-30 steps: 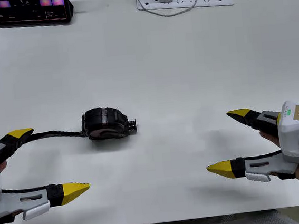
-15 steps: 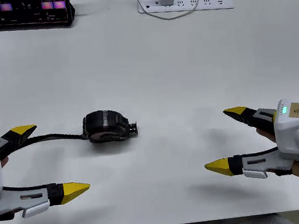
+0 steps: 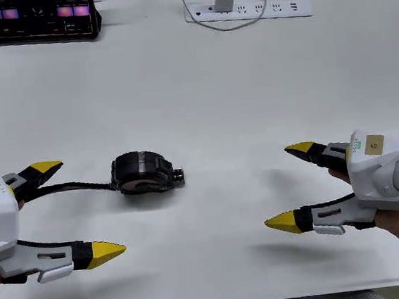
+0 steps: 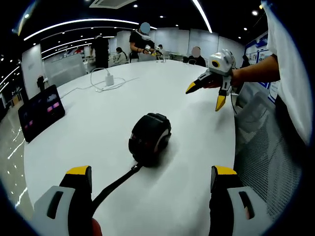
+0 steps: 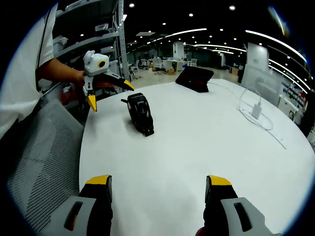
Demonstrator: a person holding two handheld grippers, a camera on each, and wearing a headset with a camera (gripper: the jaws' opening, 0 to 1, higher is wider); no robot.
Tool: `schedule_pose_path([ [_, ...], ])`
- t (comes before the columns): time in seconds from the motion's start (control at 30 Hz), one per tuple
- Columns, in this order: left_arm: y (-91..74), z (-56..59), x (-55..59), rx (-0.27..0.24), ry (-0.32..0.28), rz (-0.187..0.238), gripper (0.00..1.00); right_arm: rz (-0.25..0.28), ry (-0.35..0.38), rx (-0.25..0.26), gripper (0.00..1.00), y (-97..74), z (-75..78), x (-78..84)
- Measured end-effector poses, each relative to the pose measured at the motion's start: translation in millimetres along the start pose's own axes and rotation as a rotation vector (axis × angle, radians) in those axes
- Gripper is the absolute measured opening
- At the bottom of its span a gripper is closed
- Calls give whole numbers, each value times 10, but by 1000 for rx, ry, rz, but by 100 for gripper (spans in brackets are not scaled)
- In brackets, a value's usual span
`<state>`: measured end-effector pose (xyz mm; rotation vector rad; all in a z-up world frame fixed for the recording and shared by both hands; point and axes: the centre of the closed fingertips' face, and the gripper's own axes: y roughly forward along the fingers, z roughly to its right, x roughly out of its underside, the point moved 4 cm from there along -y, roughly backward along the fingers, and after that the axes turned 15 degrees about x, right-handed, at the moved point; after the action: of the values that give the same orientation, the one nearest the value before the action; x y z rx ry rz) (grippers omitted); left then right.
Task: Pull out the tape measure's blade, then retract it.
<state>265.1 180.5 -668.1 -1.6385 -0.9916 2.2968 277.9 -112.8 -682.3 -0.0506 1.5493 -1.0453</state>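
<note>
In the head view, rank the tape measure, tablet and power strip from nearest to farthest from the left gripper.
1. Tape measure, close ahead of the left gripper.
2. Tablet, far left corner.
3. Power strip, far edge, right of centre.

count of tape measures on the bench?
1. The tape measure lies on the table left of centre, ahead of the open left tongs, its strap trailing toward them. None seems hidden.

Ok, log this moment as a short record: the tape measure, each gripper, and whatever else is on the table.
tape measure: lying on the white table, blade not pulled out
strap: trails from the case toward the left gripper
left gripper: open, strap runs in between its fingers
right gripper: open, apart from the tape measure
far edge: power strip, dark screen
</note>
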Motion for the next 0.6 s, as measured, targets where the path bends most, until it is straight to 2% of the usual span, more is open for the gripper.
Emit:
schedule_pose_path([
  [0.37,55,-92,-20,22,61,-60,96,7,-30,-30,73,134,35,-63],
  [0.6,141,-123,-31,52,82,-89,96,5,-58,-53,73,228,6,-108],
])
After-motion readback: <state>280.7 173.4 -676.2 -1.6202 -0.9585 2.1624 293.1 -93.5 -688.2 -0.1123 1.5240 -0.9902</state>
